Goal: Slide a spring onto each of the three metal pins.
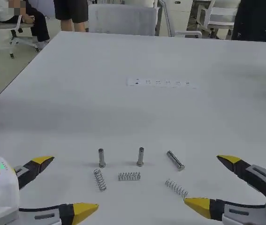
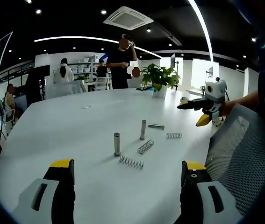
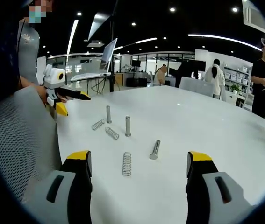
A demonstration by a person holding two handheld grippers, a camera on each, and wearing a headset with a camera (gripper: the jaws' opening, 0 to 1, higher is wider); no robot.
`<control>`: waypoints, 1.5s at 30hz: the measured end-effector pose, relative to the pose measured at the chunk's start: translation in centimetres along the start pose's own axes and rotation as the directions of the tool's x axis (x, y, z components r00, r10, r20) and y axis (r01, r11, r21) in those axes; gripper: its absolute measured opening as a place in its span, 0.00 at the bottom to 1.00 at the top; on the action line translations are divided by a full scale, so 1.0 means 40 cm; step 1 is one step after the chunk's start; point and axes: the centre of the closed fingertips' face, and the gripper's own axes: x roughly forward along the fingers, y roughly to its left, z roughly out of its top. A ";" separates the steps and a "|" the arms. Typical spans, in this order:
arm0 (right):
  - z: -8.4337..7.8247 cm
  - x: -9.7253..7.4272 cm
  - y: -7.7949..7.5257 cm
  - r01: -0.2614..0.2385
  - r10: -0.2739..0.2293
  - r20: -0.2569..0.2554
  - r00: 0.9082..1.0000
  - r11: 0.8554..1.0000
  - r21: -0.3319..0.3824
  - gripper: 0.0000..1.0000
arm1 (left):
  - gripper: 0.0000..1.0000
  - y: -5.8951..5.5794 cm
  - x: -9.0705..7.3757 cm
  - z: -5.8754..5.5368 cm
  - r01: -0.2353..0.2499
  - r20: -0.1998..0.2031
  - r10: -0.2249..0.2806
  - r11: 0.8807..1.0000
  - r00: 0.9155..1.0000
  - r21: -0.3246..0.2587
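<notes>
Two grippers (image 1: pixel 75 183) (image 1: pixel 201 180), three pins (image 1: pixel 101 158) (image 1: pixel 140 156) (image 1: pixel 175 160), three springs (image 1: pixel 99 179) (image 1: pixel 129 176) (image 1: pixel 176 188)

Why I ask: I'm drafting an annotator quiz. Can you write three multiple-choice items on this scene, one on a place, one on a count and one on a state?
1. In the head view, where is the lying pin relative to the two upright pins?
A) to their right
B) between them
C) to their left

2. How many springs lie on the table?
A) two
B) three
C) four

3. How do the jaws of the left tool stand?
A) shut on a spring
B) shut on nothing
C) open

Answers:
1 A: it lies on its side past the right-hand upright pin.
2 B: three lie in front of the pins, none slid on.
3 C: its yellow tips stand wide apart with nothing between them.
</notes>
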 end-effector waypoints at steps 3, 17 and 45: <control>0.001 0.000 0.001 -0.002 0.002 0.000 1.000 1.000 0.001 0.81 | 0.91 -0.001 0.000 0.000 0.002 0.001 -0.002 1.000 1.000 -0.001; -0.007 0.000 -0.002 0.002 -0.002 -0.016 1.000 1.000 0.002 0.79 | 0.91 -0.002 0.001 -0.002 0.004 0.000 -0.004 1.000 1.000 0.002; -0.009 -0.001 -0.006 0.004 -0.004 -0.031 1.000 1.000 0.000 0.77 | 0.90 -0.005 -0.003 0.003 0.009 0.000 -0.009 1.000 1.000 0.007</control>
